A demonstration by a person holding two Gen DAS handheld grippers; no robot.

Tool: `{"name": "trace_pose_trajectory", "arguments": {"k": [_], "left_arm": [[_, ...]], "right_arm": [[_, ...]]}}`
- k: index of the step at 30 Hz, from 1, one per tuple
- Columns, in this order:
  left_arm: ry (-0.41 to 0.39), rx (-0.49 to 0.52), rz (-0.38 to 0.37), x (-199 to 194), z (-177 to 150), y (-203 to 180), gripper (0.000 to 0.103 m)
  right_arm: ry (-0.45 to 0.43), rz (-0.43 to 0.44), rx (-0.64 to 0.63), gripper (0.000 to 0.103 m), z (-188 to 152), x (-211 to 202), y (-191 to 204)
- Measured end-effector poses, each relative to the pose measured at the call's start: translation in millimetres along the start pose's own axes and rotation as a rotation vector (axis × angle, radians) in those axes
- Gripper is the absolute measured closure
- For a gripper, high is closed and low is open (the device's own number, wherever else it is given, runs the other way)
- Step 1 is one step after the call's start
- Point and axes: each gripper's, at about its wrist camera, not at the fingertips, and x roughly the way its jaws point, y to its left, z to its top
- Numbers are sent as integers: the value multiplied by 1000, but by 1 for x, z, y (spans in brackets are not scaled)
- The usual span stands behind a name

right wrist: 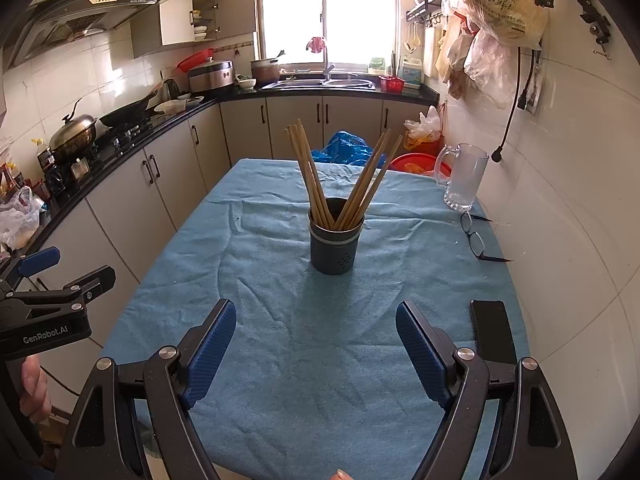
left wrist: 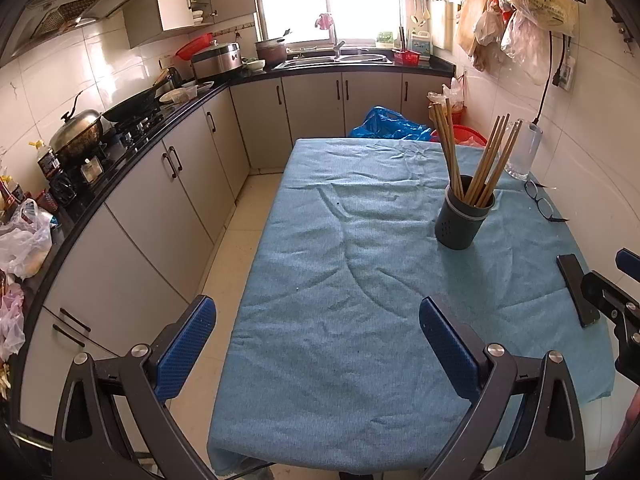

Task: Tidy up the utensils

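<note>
A dark grey utensil holder (left wrist: 463, 218) (right wrist: 336, 240) stands upright on the blue tablecloth (left wrist: 340, 280) (right wrist: 300, 320). Several wooden chopsticks (left wrist: 480, 160) (right wrist: 340, 180) stand in it, fanned into two bunches. My left gripper (left wrist: 316, 320) is open and empty, low over the near left part of the table, the holder ahead to its right. My right gripper (right wrist: 316, 324) is open and empty, facing the holder straight ahead. Each gripper also shows at the edge of the other's view, the right one (left wrist: 616, 300) and the left one (right wrist: 60, 280).
A glass mug (right wrist: 466, 178) (left wrist: 524, 150) stands at the far right of the table. Eyeglasses (right wrist: 474, 236) (left wrist: 540, 200) lie near it. A black phone (right wrist: 492, 330) (left wrist: 576, 290) lies at the right edge. Kitchen counter with stove and pots (left wrist: 80, 136) runs along the left.
</note>
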Motion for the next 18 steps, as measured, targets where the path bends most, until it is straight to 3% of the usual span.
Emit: {"name": "trace_pose_trajectory", "arguments": {"k": [18], "left_arm": [[1, 0, -1, 0, -1, 0, 2]], "right_arm": [[2, 1, 1, 17, -1, 1, 1]]}}
